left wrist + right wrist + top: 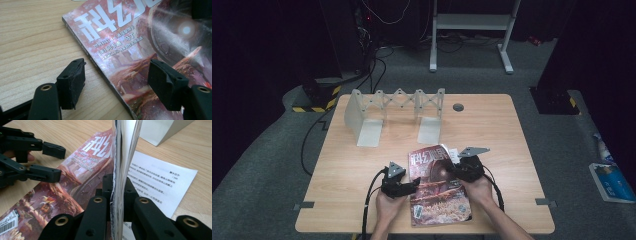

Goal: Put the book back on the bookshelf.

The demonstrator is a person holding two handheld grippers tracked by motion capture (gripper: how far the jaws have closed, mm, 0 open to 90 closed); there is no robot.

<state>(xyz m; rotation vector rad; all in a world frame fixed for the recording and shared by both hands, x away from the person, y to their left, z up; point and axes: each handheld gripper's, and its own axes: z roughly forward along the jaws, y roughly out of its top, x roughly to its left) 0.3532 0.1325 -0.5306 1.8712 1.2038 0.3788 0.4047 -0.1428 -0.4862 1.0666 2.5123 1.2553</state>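
Fingers (130, 192) of the right gripper (117, 190) are pinched tight on a thin sheaf of pages at the right edge of the magazine (438, 185), lifting that edge upright so the sheets stand on end between the two black pads; a printed white page (160, 180) with small text too fine to read lies open underneath. Wide apart stand the fingers (72, 82) of the left gripper (117, 85), straddling the magazine's spine side, one pad over bare wood and the other over the cover, and I cannot tell whether either pad touches. On the reddish cover run large white Chinese characters, "科幻" being readable, with smaller white lines beneath that include the word "LOCUS", and a barcode label (8, 223) sits at a lower corner. From above, the magazine lies on the desk (512, 130) near its front edge, about midway along, between the two hands. Toward the back edge stands a grey folding book rack (394, 107) with nothing in its slots.
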